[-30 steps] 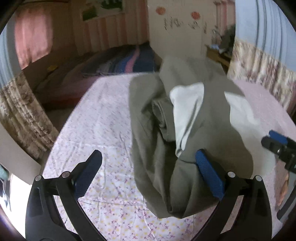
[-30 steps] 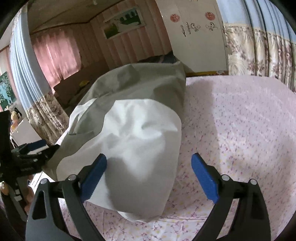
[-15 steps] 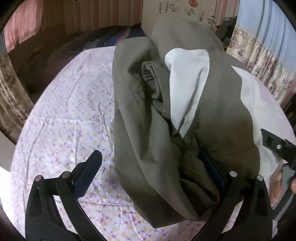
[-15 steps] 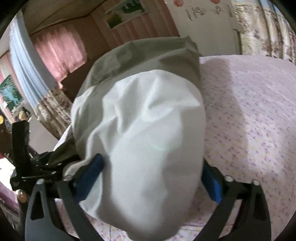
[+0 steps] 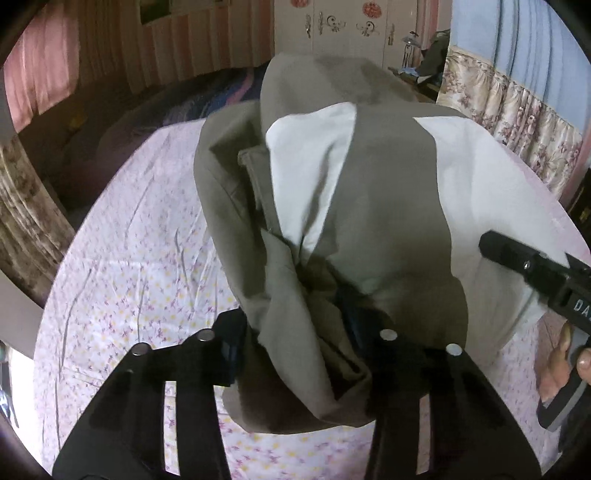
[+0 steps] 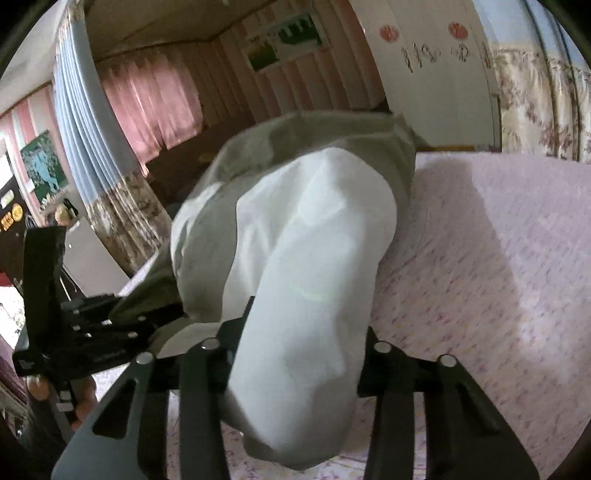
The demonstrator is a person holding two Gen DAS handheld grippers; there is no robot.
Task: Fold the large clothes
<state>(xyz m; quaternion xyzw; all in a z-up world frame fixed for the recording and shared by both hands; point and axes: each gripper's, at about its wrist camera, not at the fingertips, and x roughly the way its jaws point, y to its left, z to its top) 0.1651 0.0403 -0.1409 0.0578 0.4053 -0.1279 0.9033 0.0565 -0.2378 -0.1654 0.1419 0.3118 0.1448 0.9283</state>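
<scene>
A large olive and white garment (image 5: 369, 206) lies bunched on the pink flowered bed sheet (image 5: 129, 280). My left gripper (image 5: 291, 332) is at its near olive end, and its jaws are closing with folds of olive cloth squeezed between the pads. My right gripper (image 6: 301, 350) is at the near white end of the garment (image 6: 314, 236); its jaws are closing too, and white cloth bulges up between the fingers. The blue pads are mostly buried in cloth in both views.
The sheet (image 6: 480, 277) spreads out to the right of the garment. A dark striped blanket (image 5: 207, 96) lies beyond the bed's far left edge. Flowered curtains (image 5: 517, 122) and a white wardrobe (image 5: 343, 29) stand behind. A hand (image 5: 554, 369) holds the right tool.
Both grippers went from wide open beside the garment to closed in on its near end. The left one moved forward and down onto the olive cloth.
</scene>
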